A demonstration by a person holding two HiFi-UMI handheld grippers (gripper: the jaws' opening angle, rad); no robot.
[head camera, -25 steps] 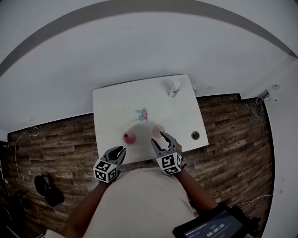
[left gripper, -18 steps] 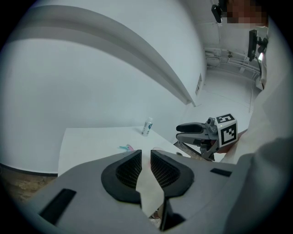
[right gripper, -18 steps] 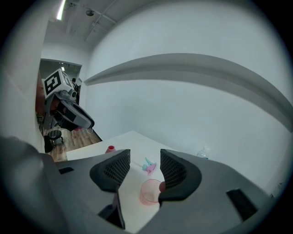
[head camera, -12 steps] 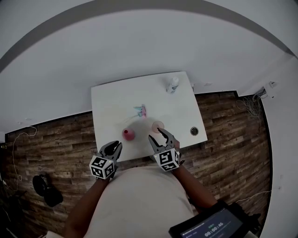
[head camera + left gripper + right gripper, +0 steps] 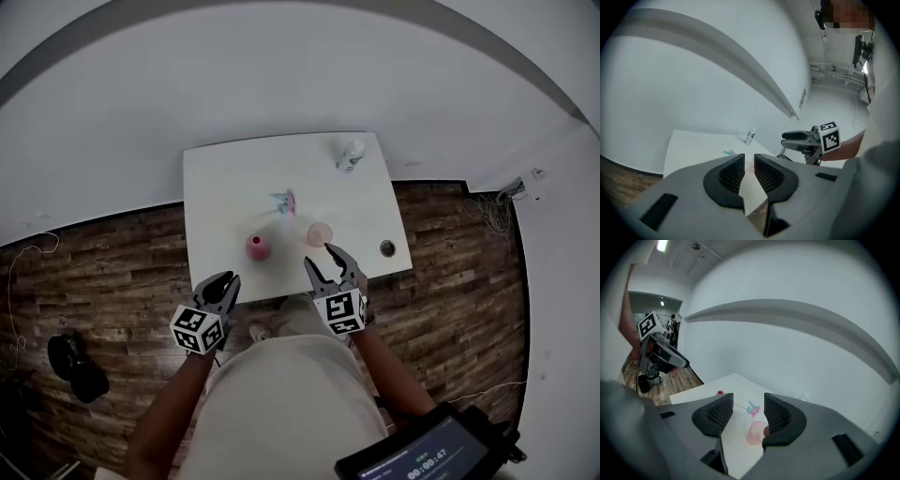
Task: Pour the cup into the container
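Left hand-held gripper (image 5: 226, 279) drawn back to table (image 5: 220, 183) edge, released, right hand-held gripper (image 5: 320, 256) released behind cup (image 5: 320, 233)

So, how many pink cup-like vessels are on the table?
2: a pale pink cup just ahead of the right gripper, and a darker pink container to its left. None seems hidden.

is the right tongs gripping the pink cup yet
No, in the right gripper view the right tongs stand open, and the cup sits on the table just past them, ungripped.
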